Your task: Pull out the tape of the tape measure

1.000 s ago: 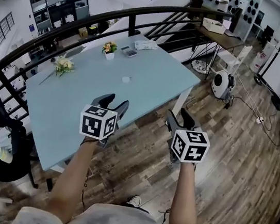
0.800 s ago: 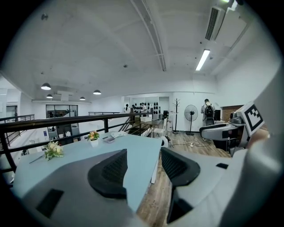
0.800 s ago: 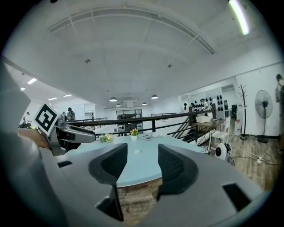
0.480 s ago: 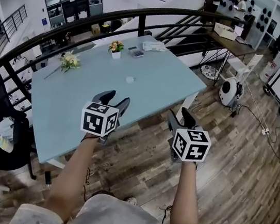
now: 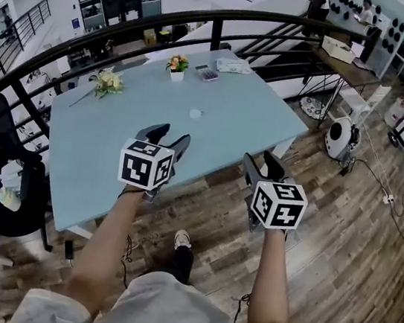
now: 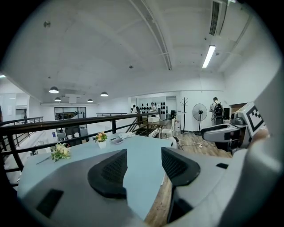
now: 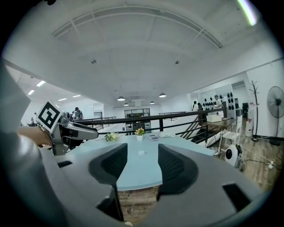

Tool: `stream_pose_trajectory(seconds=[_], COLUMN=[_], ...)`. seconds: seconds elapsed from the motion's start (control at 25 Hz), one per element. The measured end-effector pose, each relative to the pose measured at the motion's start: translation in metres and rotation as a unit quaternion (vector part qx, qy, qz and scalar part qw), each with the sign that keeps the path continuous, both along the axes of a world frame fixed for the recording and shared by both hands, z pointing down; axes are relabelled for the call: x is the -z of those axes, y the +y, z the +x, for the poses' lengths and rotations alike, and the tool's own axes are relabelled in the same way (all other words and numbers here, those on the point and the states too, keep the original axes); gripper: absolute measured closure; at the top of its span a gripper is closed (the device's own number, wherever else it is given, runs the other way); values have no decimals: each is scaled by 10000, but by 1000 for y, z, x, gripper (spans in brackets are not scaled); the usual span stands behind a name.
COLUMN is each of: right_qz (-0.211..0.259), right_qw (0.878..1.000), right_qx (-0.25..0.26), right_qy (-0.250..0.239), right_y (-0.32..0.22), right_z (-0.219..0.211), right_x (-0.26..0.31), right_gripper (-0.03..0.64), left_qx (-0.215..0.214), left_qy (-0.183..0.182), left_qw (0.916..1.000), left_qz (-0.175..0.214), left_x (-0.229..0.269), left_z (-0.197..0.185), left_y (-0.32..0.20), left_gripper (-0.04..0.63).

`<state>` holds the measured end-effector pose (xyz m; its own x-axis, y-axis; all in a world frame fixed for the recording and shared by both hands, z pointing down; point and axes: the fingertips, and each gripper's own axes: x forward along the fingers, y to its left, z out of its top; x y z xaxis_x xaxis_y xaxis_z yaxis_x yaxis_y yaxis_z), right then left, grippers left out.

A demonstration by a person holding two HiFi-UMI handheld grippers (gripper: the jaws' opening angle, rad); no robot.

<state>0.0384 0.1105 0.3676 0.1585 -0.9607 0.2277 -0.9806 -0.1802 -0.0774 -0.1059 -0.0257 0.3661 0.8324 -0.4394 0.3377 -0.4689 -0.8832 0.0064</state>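
A small white round object (image 5: 195,113), the only thing here that could be the tape measure, lies alone on the pale blue table (image 5: 114,144) toward its far half. It is too small to make out in detail. In the right gripper view the same object (image 7: 141,153) shows far off between the jaws. My left gripper (image 5: 169,138) hovers open over the table's near edge. My right gripper (image 5: 263,162) hangs open above the wooden floor, just off the table's near right side. Neither holds anything. The object is hidden in the left gripper view.
A small flower pot (image 5: 176,65), a bouquet (image 5: 109,81), a calculator (image 5: 209,75) and papers (image 5: 233,65) lie along the table's far side. A black railing (image 5: 132,26) curves behind it. A dark chair (image 5: 6,165) stands left and a white round appliance (image 5: 339,137) right.
The table has come nearer in the head view and both grippers have moved forward toward it. A shoe now shows on the floor below. The jaws stand as before.
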Motion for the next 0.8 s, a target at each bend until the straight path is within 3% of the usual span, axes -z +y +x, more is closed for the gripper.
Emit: stream_pose_trajectory(seconds=[0.8], right_qz=[-169], right_qw=[9981], right_qx=[593], right_qy=[78], right_y=[-180], right_z=[58], right_x=[-4], right_gripper=[417], left_qx=[488], left_qy=[41], left_qw=[9988], left_qz=[-18], left_x=[-4], left_z=[54], left_y=[-163], left_gripper=[354])
